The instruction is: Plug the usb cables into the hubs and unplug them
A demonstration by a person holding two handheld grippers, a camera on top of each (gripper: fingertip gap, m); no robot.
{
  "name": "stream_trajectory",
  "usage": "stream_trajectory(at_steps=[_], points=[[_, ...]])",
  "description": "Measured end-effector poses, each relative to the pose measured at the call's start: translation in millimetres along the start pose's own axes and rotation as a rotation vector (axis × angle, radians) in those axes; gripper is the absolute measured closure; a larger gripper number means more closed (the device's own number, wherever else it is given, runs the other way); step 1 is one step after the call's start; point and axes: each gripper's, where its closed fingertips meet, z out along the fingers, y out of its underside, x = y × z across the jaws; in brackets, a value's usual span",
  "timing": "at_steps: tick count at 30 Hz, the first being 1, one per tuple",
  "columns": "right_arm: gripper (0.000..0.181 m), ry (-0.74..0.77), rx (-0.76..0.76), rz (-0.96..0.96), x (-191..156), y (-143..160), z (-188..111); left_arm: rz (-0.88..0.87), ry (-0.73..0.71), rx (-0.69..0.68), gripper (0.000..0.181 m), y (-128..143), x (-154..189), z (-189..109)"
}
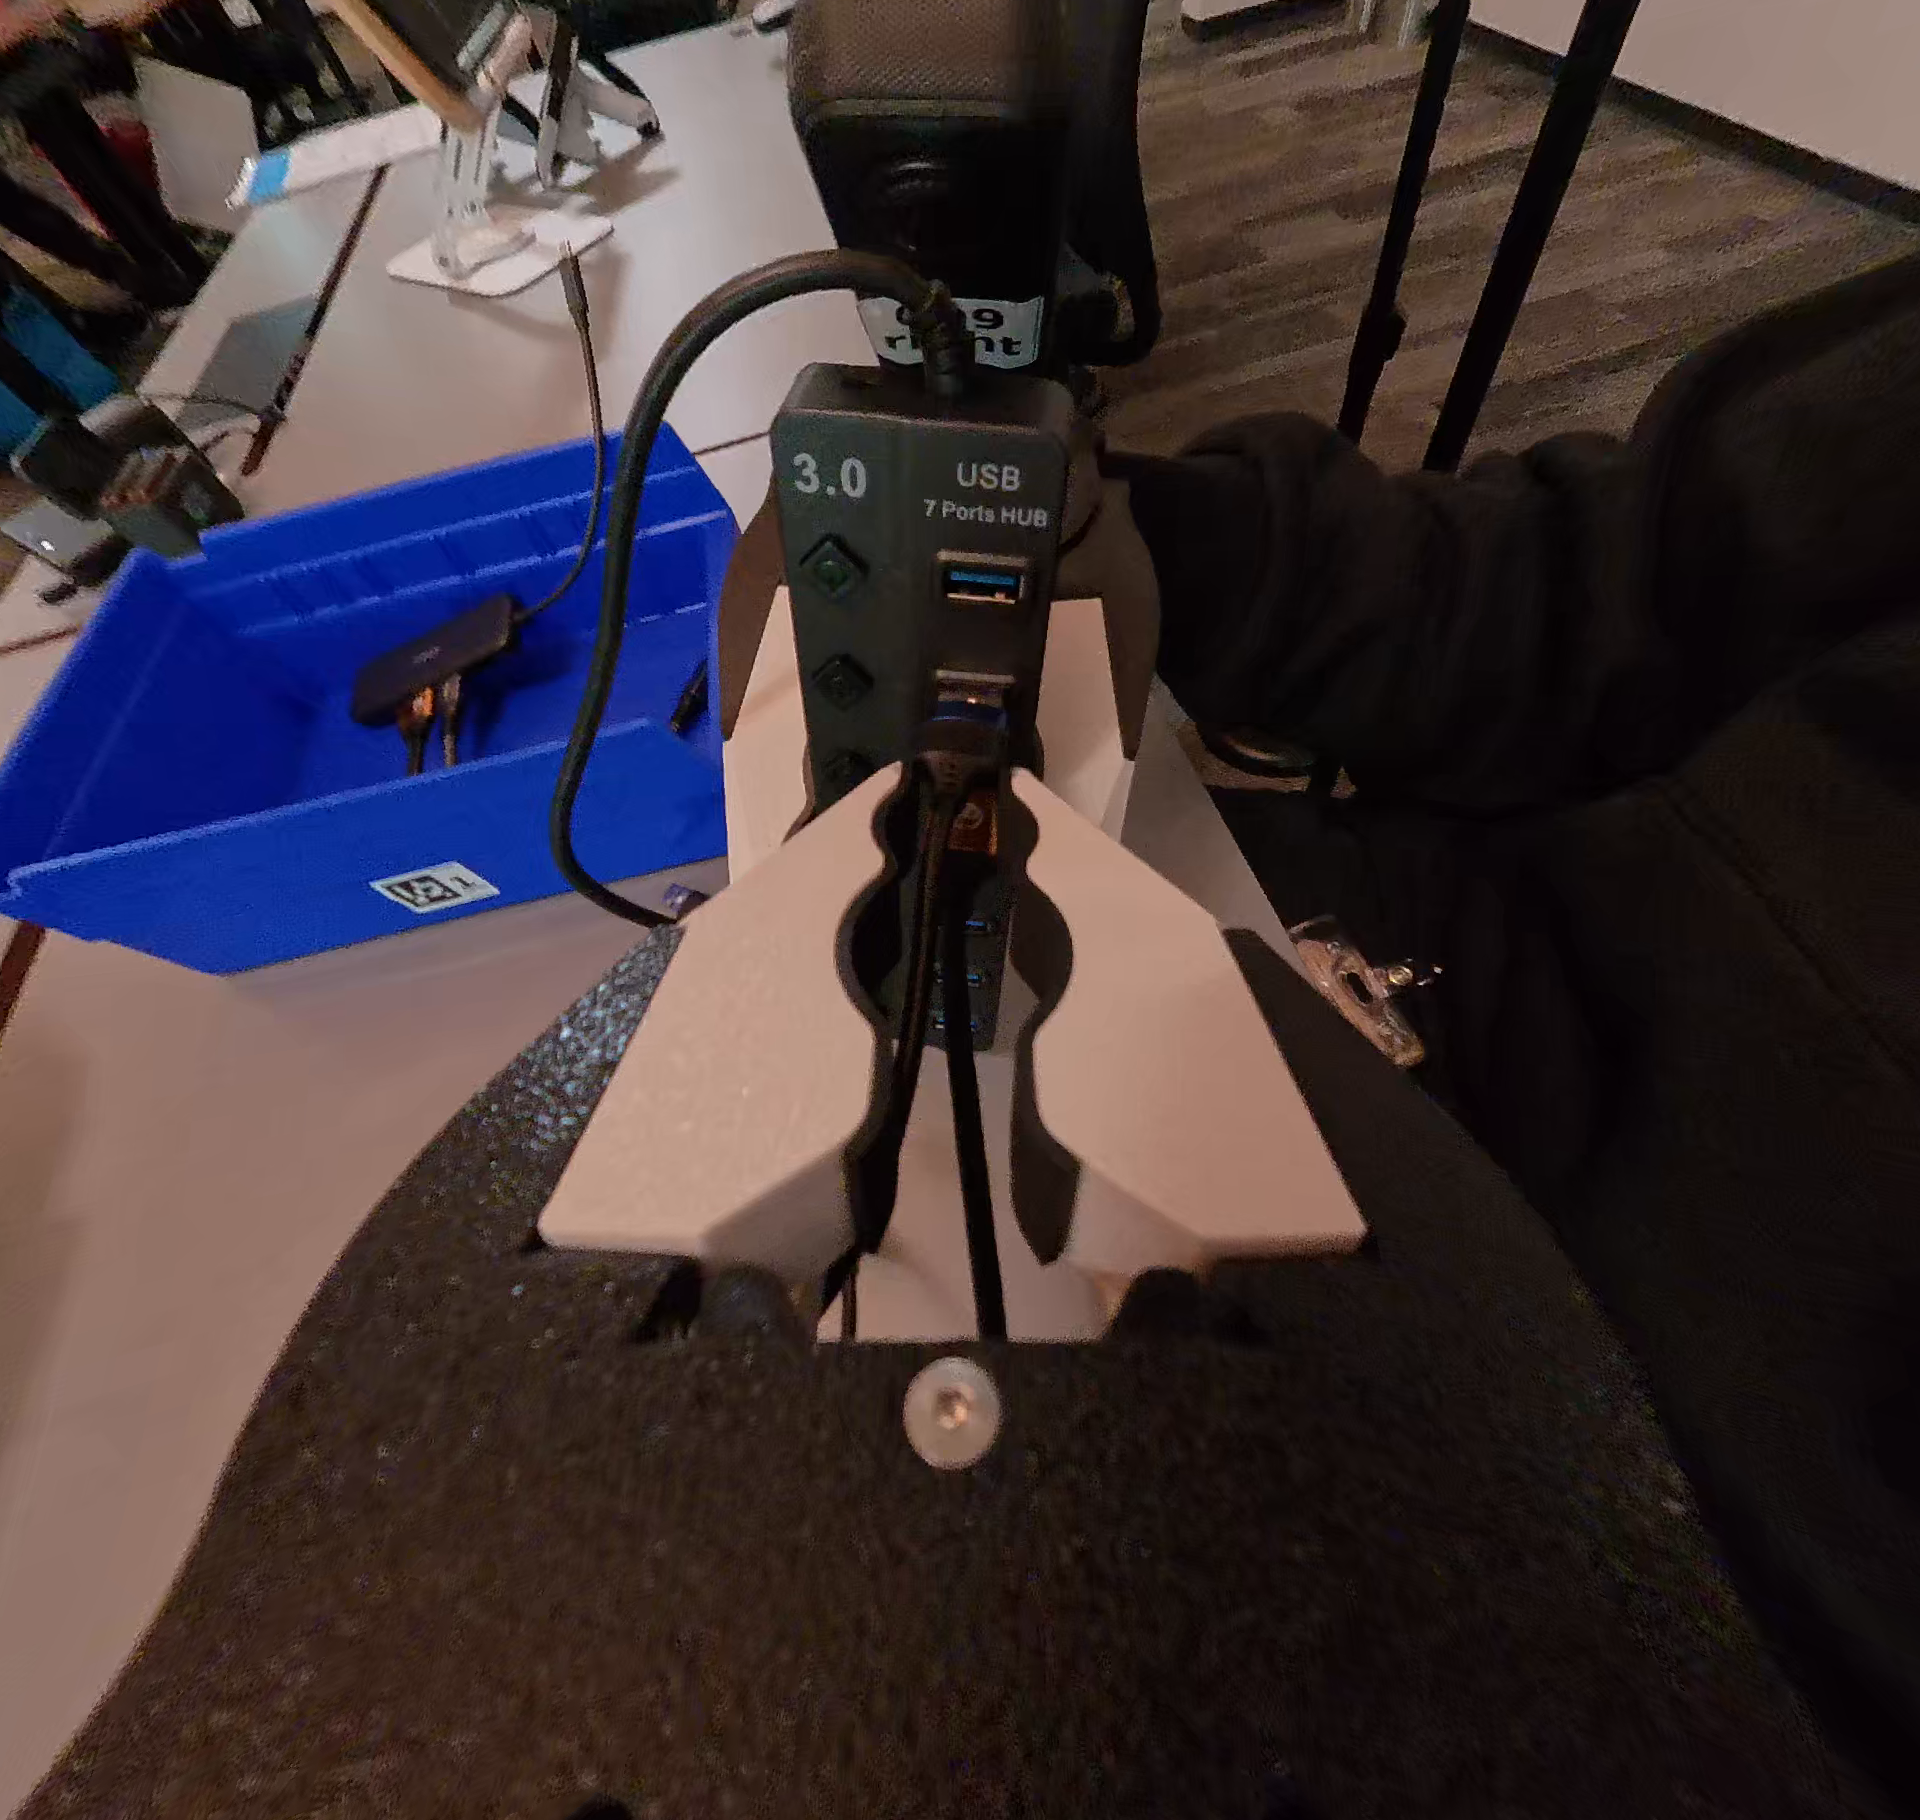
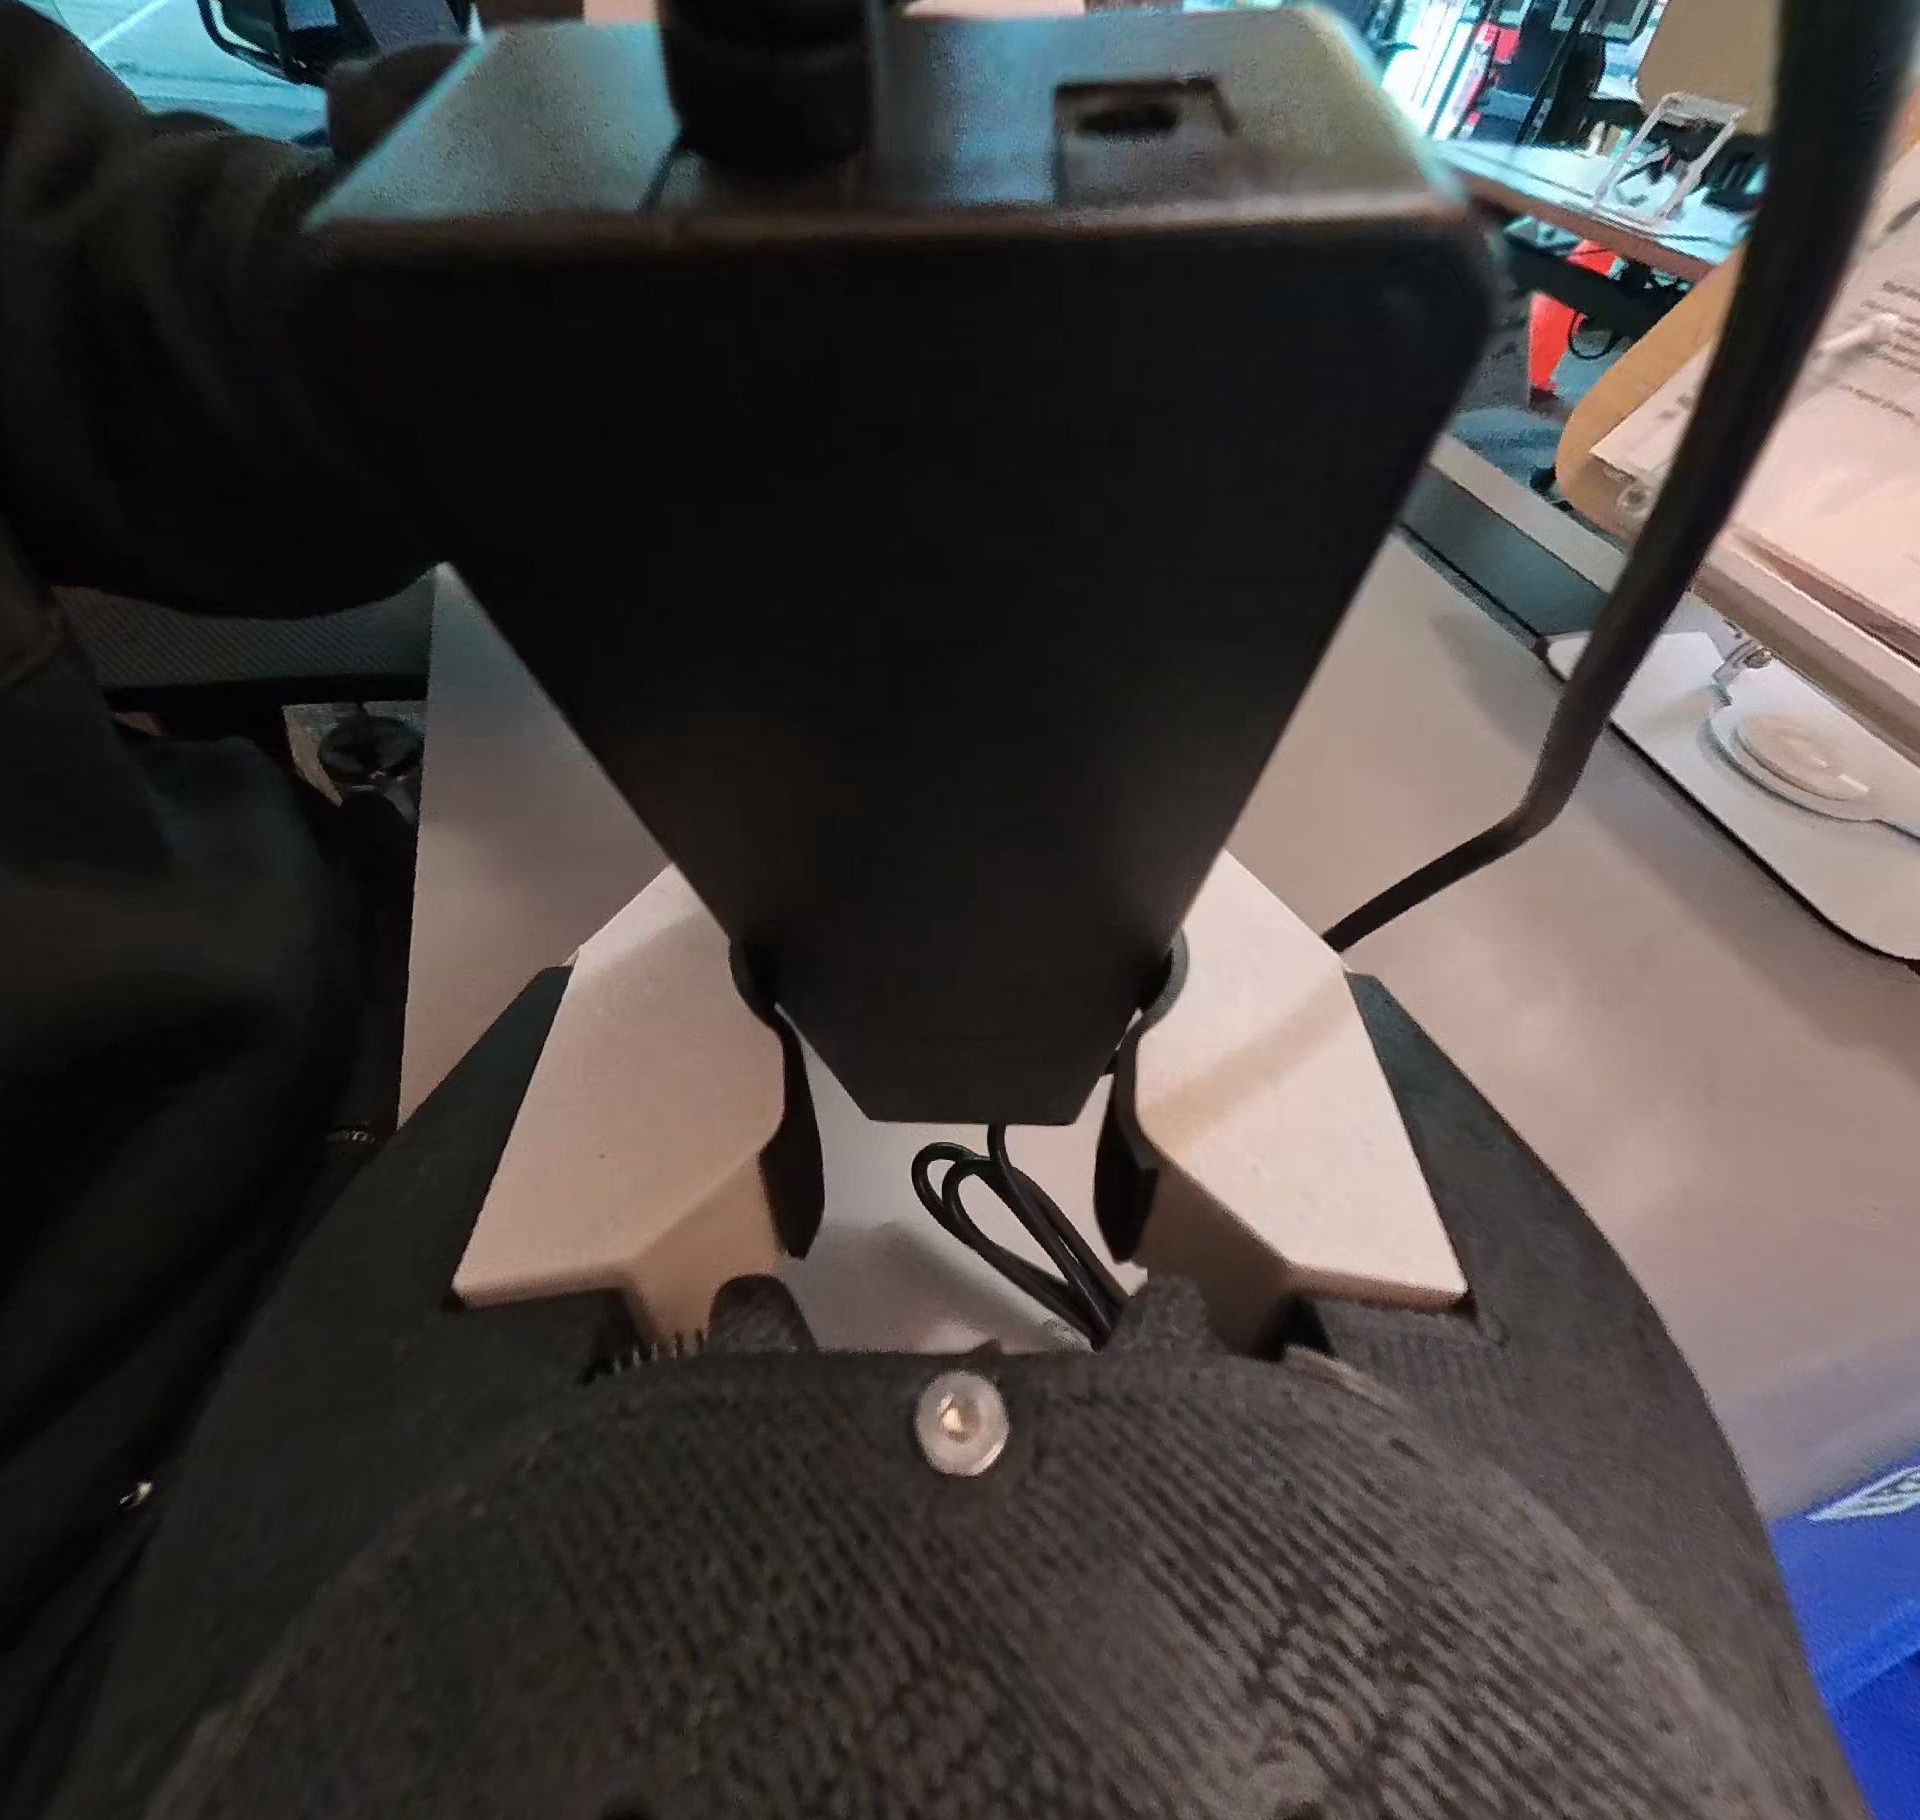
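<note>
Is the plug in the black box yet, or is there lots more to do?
Partly done. The right gripper holds the black USB hub upright. The left gripper is pinched on a USB plug at the hub's second port; whether it is fully in, I cannot tell. The top port is empty. Another small hub with cables lies in the blue bin, maybe finished or waiting.

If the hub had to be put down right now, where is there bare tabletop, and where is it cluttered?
Bare table lies in front of the blue bin, left of the left gripper. Another bare strip runs right of the right gripper, before the papers. Crowded: the bin holds a small hub with cables, and the black hub sits between both grippers.
</note>
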Motion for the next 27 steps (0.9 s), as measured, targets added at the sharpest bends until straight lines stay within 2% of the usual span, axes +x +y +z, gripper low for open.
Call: stream_trajectory(at_steps=[4, 12, 17, 21, 27], points=[[0.120, -0.010, 0.004, -0.012, -2.4, -0.7, -1.3, 0.000, -0.004, 0.045, 0.163, -4.8, 1.5, -3.3], [0.120, -0.025, 0.006, 0.007, -3.7, 0.9, 2.7, -0.015, -0.004, 0.073, 0.169, -6.7, 1.4, -5.8], [0.120, 0.033, -0.060, -0.023, 0.9, 6.7, 5.1, 0.027, -0.026, -0.011, 0.169, -2.6, 0.9, -5.0], [0.119, 0.063, -0.171, -0.056, 4.0, 23.4, 7.4, 0.093, -0.026, -0.169, 0.169, 11.1, 0.9, 0.1], [0.119, 0.044, -0.158, -0.047, 2.5, 26.9, 11.2, 0.073, -0.011, -0.148, 0.168, 11.1, 1.6, 7.0]])
